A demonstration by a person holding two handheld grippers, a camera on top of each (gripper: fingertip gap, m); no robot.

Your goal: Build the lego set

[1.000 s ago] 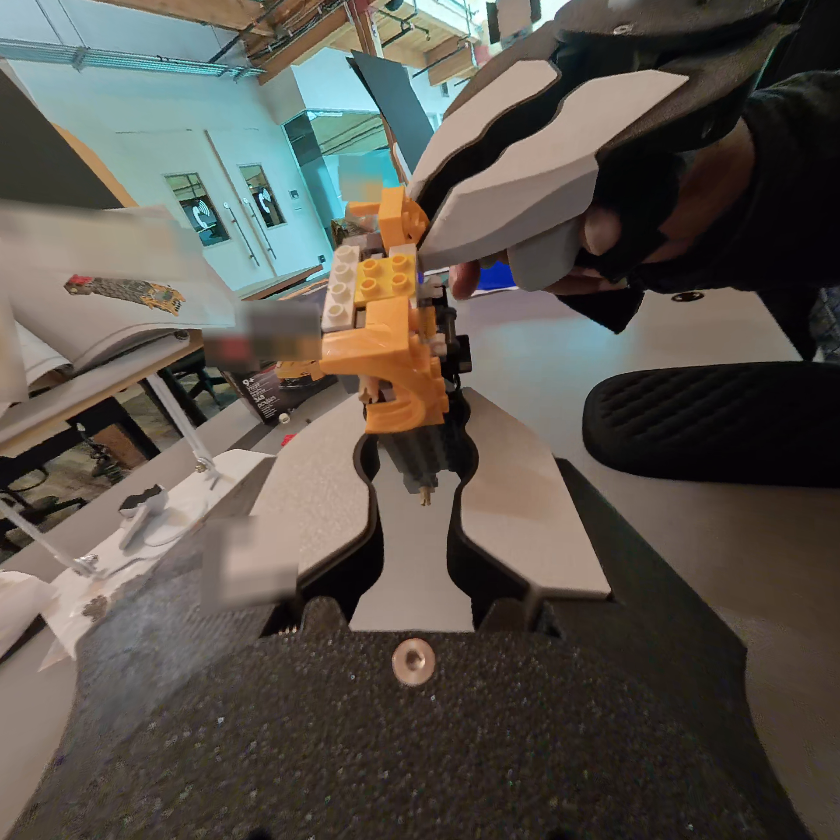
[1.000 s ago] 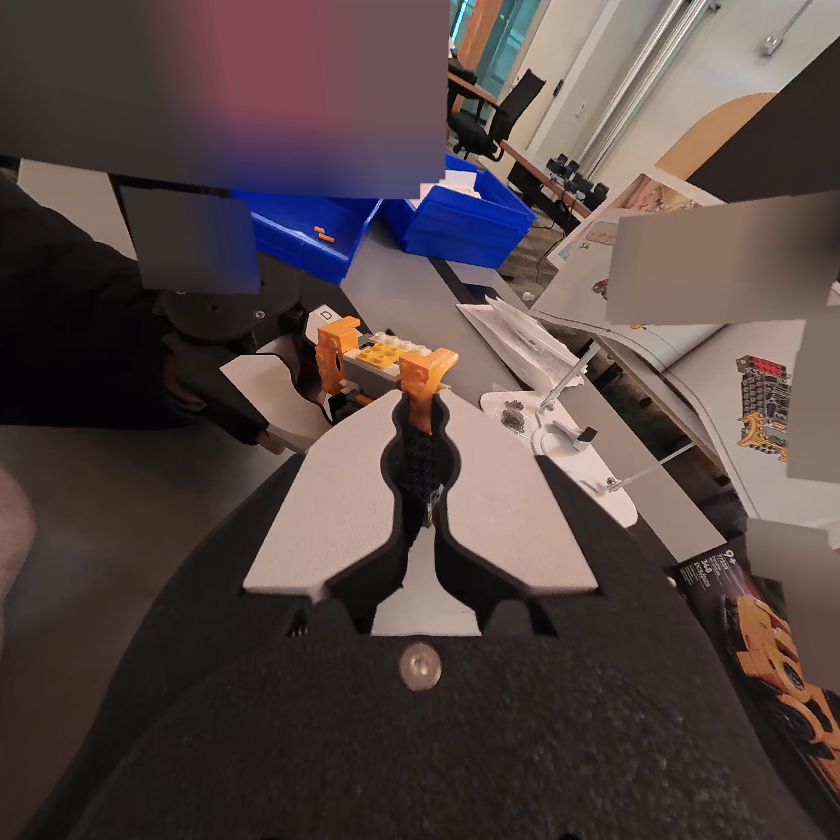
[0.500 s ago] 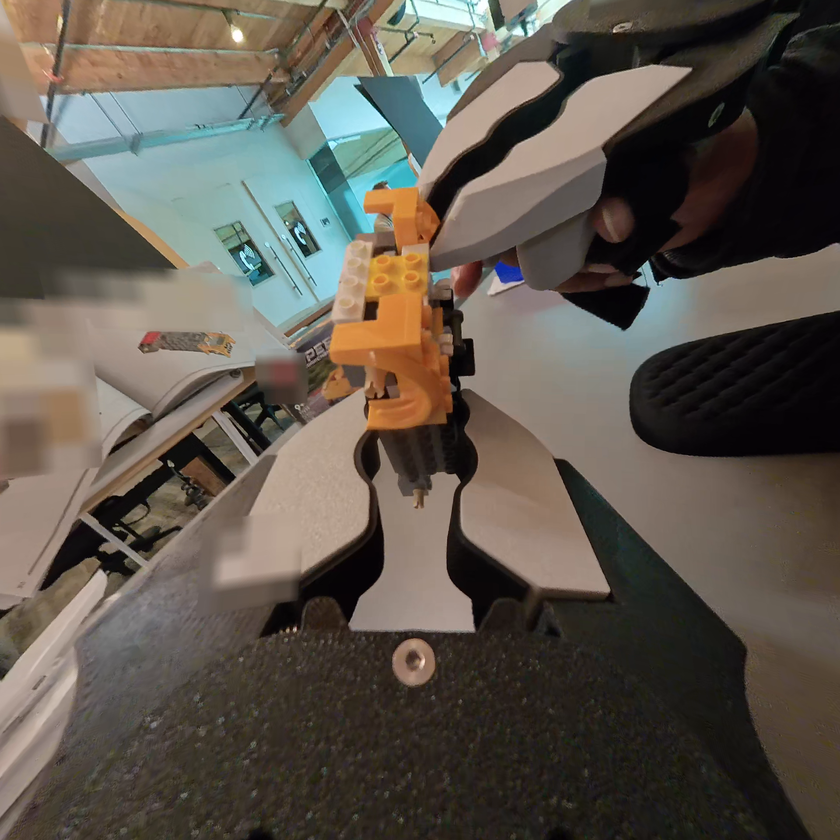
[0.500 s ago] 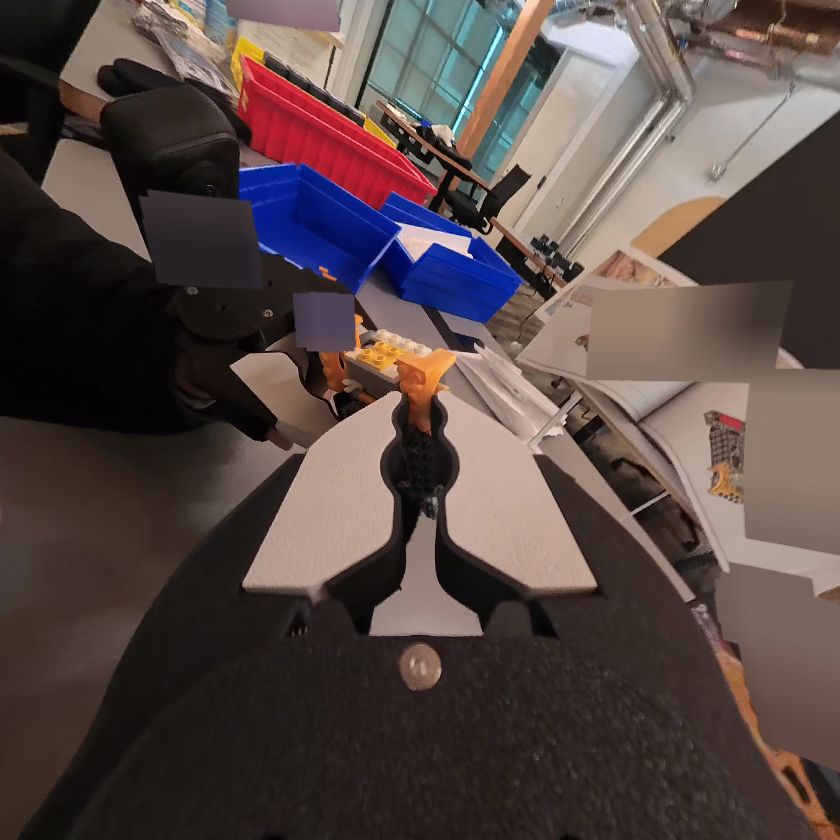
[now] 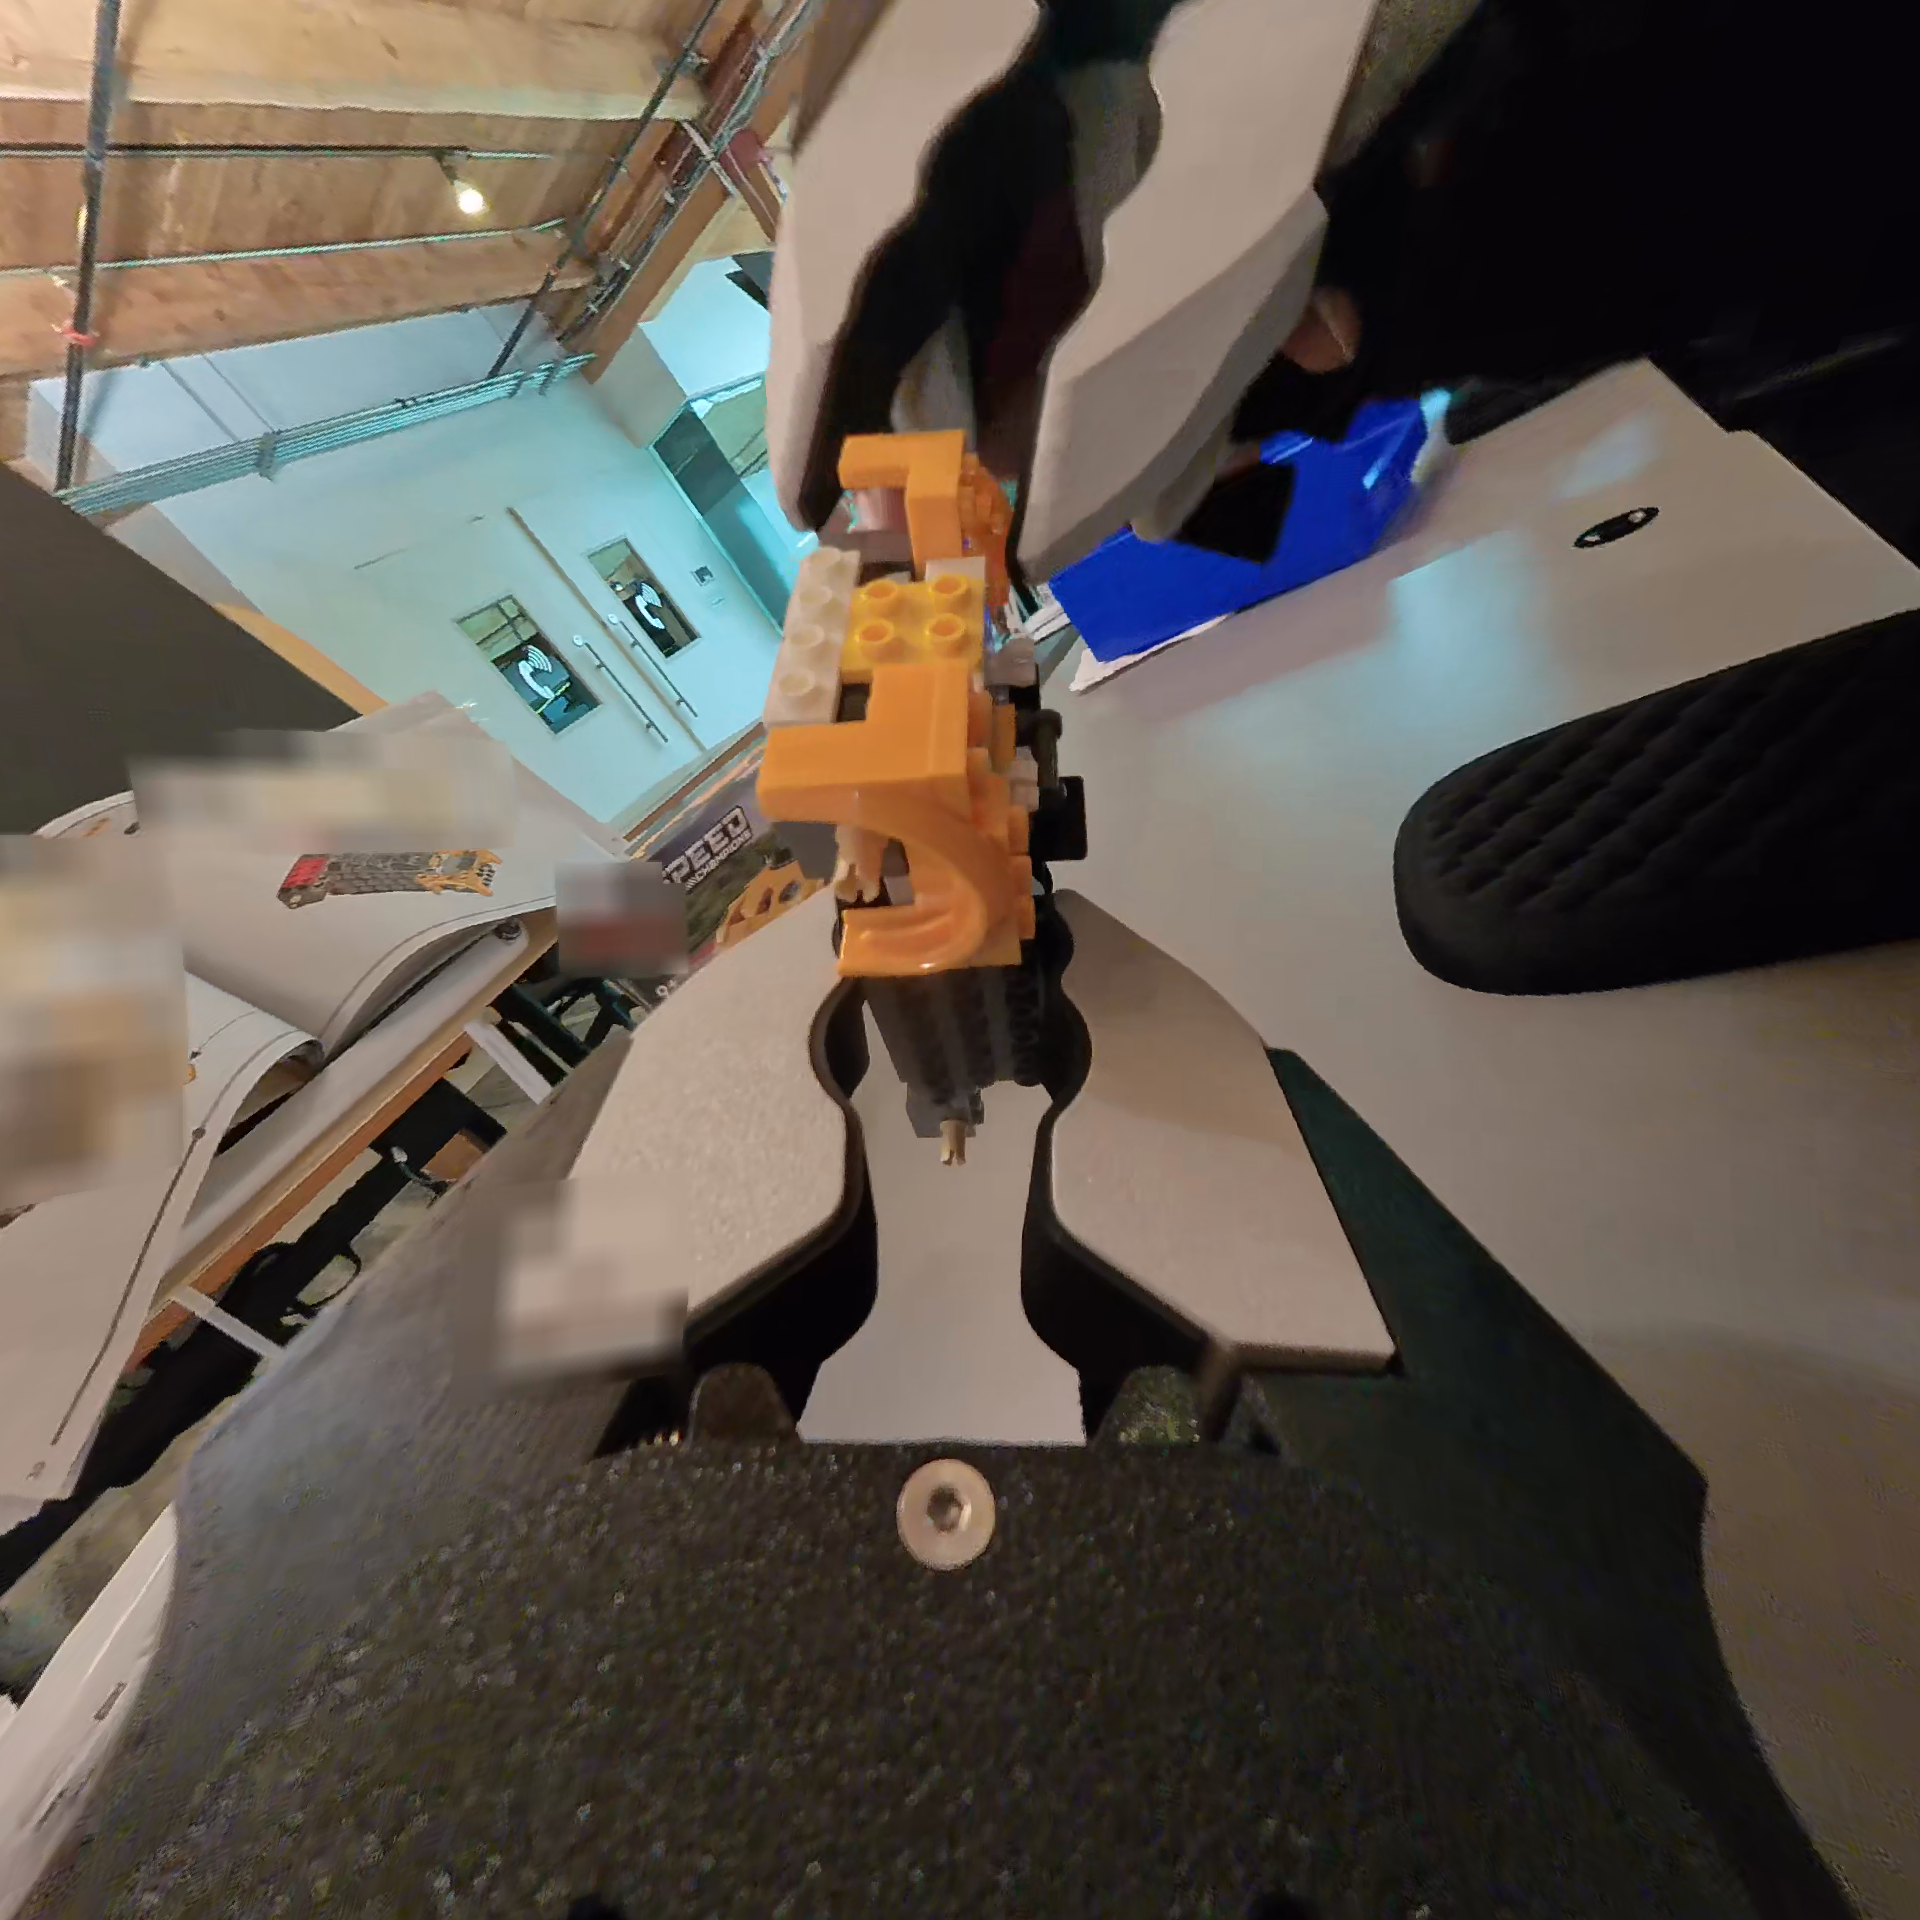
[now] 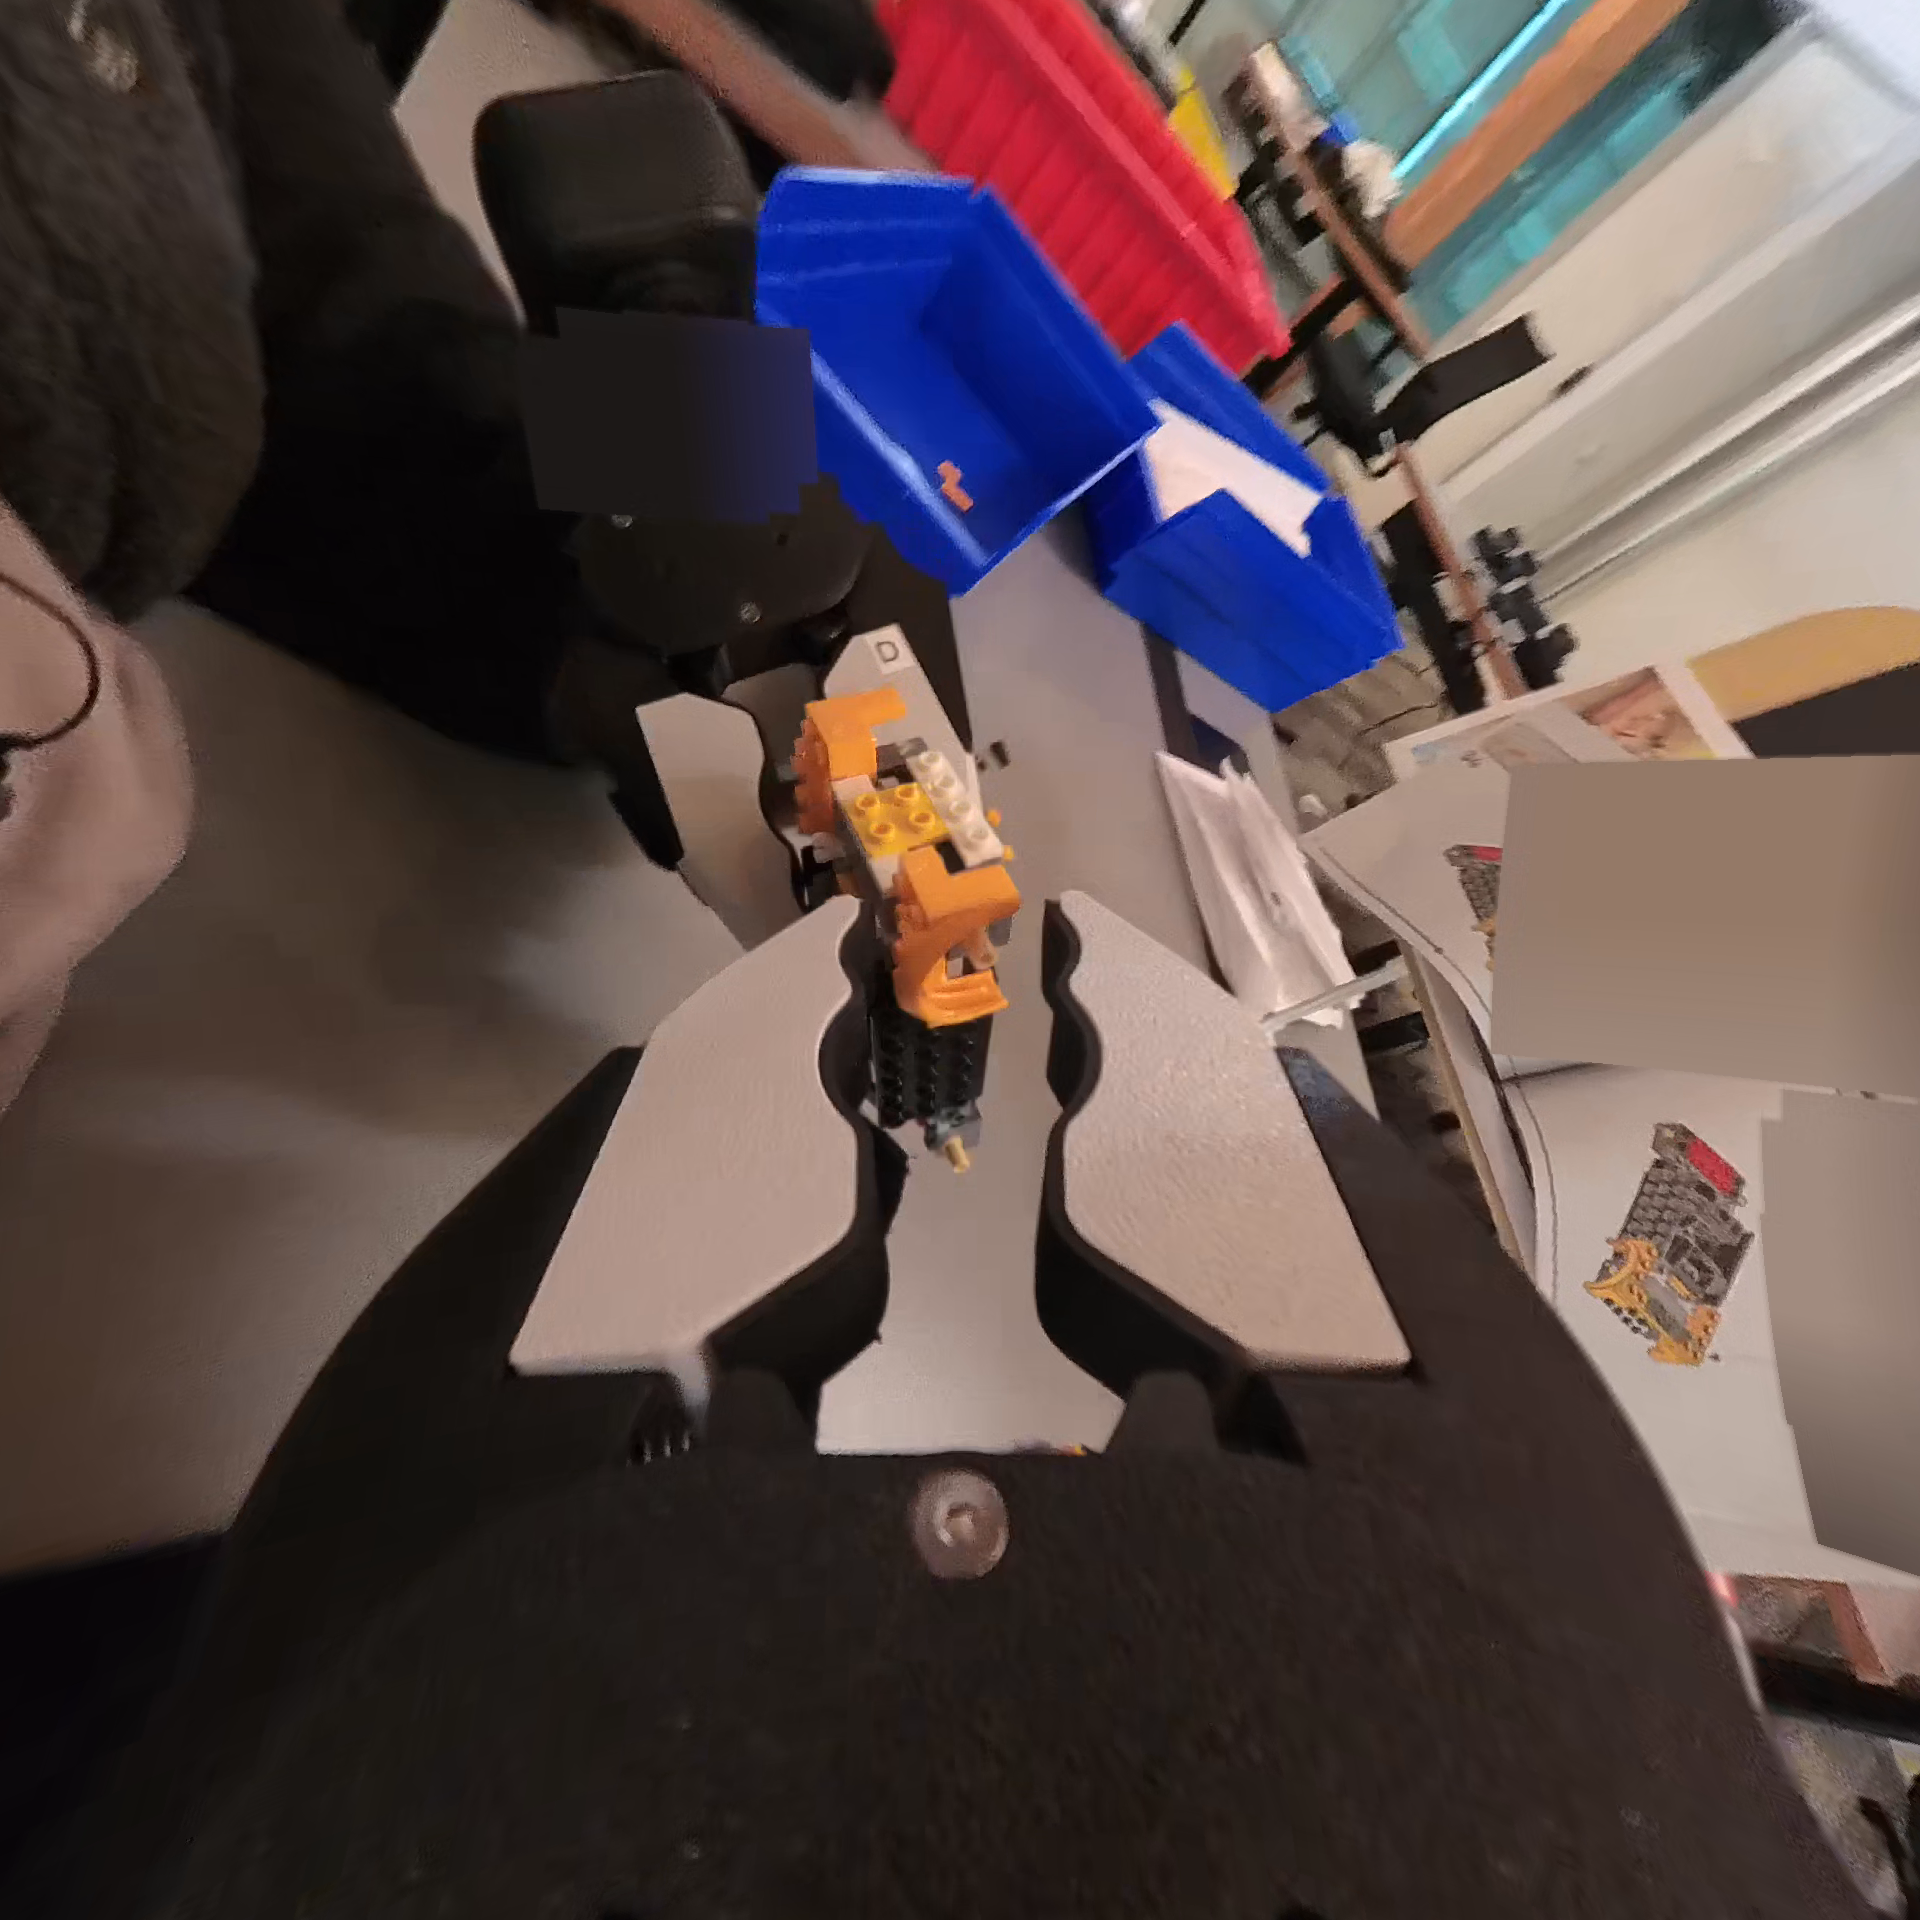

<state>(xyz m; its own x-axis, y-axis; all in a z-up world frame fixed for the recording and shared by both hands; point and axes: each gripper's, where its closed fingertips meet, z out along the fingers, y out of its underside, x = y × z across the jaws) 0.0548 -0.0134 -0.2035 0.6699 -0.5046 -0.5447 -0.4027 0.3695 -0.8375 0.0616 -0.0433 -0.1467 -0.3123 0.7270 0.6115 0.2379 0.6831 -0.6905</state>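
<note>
The left claw [image 5: 951,997] is clamping the lego model's [image 5: 904,748] black base, the right claw [image 6: 951,966] is gaping around it; regrip squarely before pressing.

Bare bench [image 5: 1558,1143] lies open on one side; two blue bins [image 6: 1039,416] and an open booklet [image 6: 1662,1299], possibly overhanging, crowd the other.

You're in open-plan office or workshop loft. Exposed timber ceiling [image 5: 260,156] with conduit overhead, pale walls, glazed phone-booth doors [image 5: 582,655] at far side. Grey worktable [image 5: 1507,1091] carries blue parts bins [image 6: 1039,416], red bin [image 6: 1081,177] behind them, open instruction booklet [image 6: 1642,1247] on stand. More desks and black office chair [image 6: 1455,374] stand farther back.
</note>
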